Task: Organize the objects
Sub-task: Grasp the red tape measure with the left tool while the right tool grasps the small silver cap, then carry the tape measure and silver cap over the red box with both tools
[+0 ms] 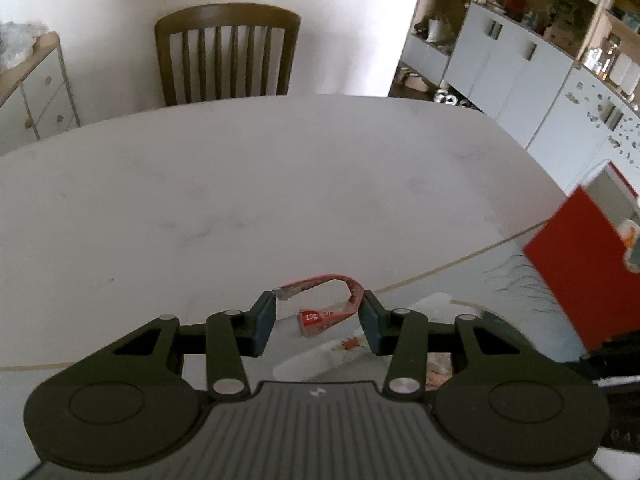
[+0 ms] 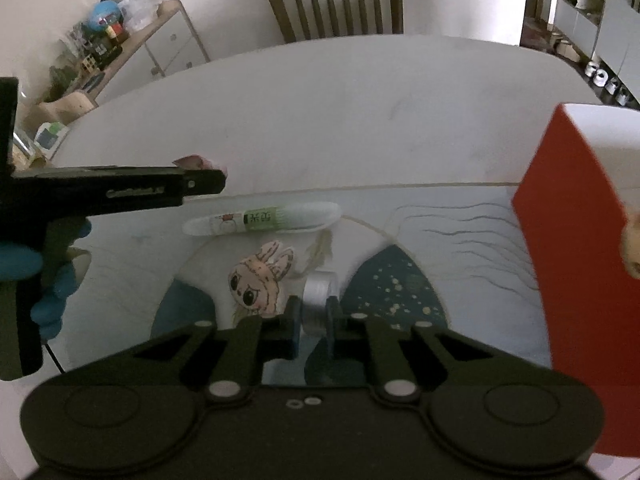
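My left gripper [image 1: 318,312] holds a bent red sachet [image 1: 332,300] marked 15g between its two fingers, above the table's near edge. The same gripper [image 2: 218,182] shows in the right wrist view from the side, with the sachet's pink tip [image 2: 194,161] above it. My right gripper [image 2: 314,314] is shut on a small silver round tin [image 2: 318,300], held over a placemat. A white and green packet [image 2: 264,219] and a pink rabbit figure [image 2: 260,276] lie on the placemat [image 2: 460,264].
A red box [image 2: 580,264] stands at the right, also in the left wrist view [image 1: 580,264]. The white oval table [image 1: 240,180] extends ahead, with a wooden chair [image 1: 226,56] behind it. A sideboard [image 2: 160,44] with clutter stands at the left, cabinets [image 1: 520,60] at the right.
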`<action>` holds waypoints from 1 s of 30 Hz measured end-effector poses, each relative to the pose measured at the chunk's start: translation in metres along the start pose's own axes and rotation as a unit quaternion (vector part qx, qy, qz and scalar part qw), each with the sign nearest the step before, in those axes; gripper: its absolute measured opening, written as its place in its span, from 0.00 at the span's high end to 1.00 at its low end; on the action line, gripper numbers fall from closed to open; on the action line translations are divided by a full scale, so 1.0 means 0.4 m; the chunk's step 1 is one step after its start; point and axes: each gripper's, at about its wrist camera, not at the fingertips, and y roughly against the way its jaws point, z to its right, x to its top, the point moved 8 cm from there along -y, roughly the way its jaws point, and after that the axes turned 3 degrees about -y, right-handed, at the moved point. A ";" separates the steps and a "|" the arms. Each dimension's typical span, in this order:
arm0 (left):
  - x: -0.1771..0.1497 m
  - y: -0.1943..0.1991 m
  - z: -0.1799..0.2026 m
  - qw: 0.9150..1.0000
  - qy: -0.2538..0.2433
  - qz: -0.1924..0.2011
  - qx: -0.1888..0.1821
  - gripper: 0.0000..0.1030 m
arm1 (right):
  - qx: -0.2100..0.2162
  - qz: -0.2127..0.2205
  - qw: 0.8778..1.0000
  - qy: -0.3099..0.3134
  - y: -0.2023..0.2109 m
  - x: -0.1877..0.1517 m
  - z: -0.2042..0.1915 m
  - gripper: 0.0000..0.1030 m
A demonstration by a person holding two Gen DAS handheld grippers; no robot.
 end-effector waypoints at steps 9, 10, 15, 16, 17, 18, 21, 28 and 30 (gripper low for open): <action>-0.008 0.122 0.130 0.999 -0.036 0.004 -0.029 0.57 | 0.011 0.026 0.999 -0.015 0.124 -0.014 0.037 0.89; -0.011 0.134 0.149 0.999 -0.040 0.004 -0.033 0.57 | 0.011 0.030 0.999 -0.015 0.142 -0.015 0.042 0.89; -0.025 0.177 0.243 0.997 -0.058 -0.002 -0.058 0.57 | 0.015 0.048 0.999 -0.016 0.219 -0.032 0.066 0.89; -0.027 0.182 0.259 0.996 -0.060 -0.003 -0.063 0.57 | 0.015 0.051 0.998 -0.017 0.231 -0.035 0.071 0.89; -0.032 0.189 0.277 0.996 -0.063 -0.003 -0.068 0.57 | 0.014 0.055 0.998 -0.019 0.247 -0.039 0.080 0.89; -0.037 0.196 0.294 0.995 -0.067 -0.003 -0.072 0.57 | 0.015 0.059 0.998 -0.020 0.262 -0.041 0.090 0.89; -0.040 0.219 0.351 0.993 -0.077 -0.001 -0.085 0.57 | 0.015 0.069 0.997 -0.028 0.299 -0.047 0.119 0.89; -0.027 0.247 0.478 0.990 -0.099 0.008 -0.105 0.57 | 0.007 0.093 0.995 -0.042 0.376 -0.055 0.208 0.89; -0.019 0.247 0.518 0.989 -0.103 0.010 -0.110 0.57 | 0.004 0.099 0.994 -0.045 0.394 -0.059 0.238 0.89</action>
